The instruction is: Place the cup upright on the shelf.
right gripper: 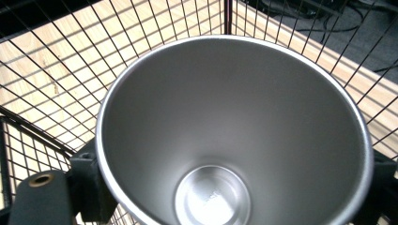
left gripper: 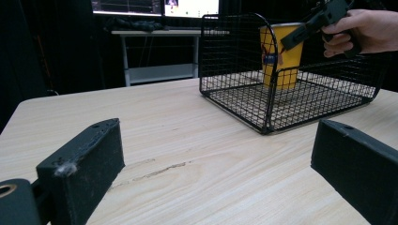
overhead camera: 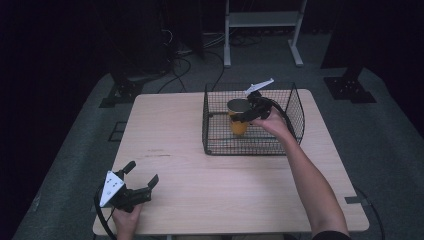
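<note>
A yellow cup [overhead camera: 239, 126] with a steel inside stands upright in the black wire basket [overhead camera: 250, 150] at the table's back right. My right gripper [overhead camera: 241, 113] reaches in from the right and is shut on the cup near its rim. From the left gripper view, the cup [left gripper: 281, 61] sits low in the basket [left gripper: 234, 61], with the right gripper [left gripper: 300, 33] at its top. Looking down the right gripper [right gripper: 234, 187], the cup's steel bowl [right gripper: 225, 140] sits between both jaws. My left gripper [overhead camera: 143, 172] rests open at the table's front left, its jaws [left gripper: 220, 154] wide apart with nothing between them.
The wooden table [overhead camera: 200, 190] is bare between the left gripper and the basket. A white-framed stand [overhead camera: 262, 20] and cables [overhead camera: 185, 60] lie on the floor beyond the far edge. A desk with monitors [left gripper: 155, 5] stands behind.
</note>
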{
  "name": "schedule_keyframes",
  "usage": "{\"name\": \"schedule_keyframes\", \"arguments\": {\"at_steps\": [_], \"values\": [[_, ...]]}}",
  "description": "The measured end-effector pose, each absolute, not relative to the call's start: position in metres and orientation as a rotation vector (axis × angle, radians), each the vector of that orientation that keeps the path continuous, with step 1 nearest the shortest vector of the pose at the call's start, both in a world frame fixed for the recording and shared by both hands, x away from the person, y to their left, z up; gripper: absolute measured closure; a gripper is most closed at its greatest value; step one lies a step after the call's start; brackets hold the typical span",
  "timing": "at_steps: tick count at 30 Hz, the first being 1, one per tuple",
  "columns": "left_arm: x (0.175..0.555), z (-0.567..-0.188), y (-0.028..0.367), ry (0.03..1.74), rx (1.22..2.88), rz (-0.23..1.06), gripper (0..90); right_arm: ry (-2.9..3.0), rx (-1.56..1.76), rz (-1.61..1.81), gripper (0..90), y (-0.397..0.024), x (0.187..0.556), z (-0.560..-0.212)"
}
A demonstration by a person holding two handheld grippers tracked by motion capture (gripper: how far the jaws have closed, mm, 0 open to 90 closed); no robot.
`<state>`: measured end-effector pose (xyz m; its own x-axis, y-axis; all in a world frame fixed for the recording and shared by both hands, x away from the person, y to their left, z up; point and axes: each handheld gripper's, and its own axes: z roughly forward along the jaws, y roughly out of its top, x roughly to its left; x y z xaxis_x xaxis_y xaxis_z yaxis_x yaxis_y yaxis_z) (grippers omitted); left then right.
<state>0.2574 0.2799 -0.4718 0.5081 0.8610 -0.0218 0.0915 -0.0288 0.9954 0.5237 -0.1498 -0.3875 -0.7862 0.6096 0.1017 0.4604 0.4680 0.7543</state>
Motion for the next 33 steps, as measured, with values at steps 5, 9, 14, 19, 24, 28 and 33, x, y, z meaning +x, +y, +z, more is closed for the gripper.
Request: {"name": "schedule_keyframes", "arguments": {"at_steps": [5, 9, 14, 19, 24, 28, 33], "values": [[0.257, -0.472, 0.280, 0.869, 1.487, 0.762, 2.2, 2.553, 0.947, 1.197, 12.7, -0.149, 0.527, -0.394], [0.257, -0.472, 0.280, 0.869, 1.486, 0.762, 2.2, 2.563, 0.948, 1.178, 12.7, -0.148, 0.529, -0.396], [0.257, -0.472, 0.280, 0.870, 1.487, 0.762, 2.2, 2.560, 0.952, 1.162, 12.6, -0.150, 0.531, -0.396], [0.257, -0.472, 0.280, 0.869, 1.486, 0.762, 2.2, 2.576, 0.960, 1.108, 12.5, -0.150, 0.532, -0.400], [0.257, -0.472, 0.280, 0.869, 1.486, 0.762, 2.2, 2.577, 0.959, 1.103, 12.4, -0.149, 0.533, -0.401], [0.257, -0.472, 0.280, 0.869, 1.487, 0.763, 2.2, 2.576, 0.951, 1.081, 12.1, -0.150, 0.533, -0.401], [0.257, -0.472, 0.280, 0.868, 1.487, 0.763, 2.2, 2.582, 0.939, 1.058, 11.4, -0.149, 0.532, -0.401]]}}
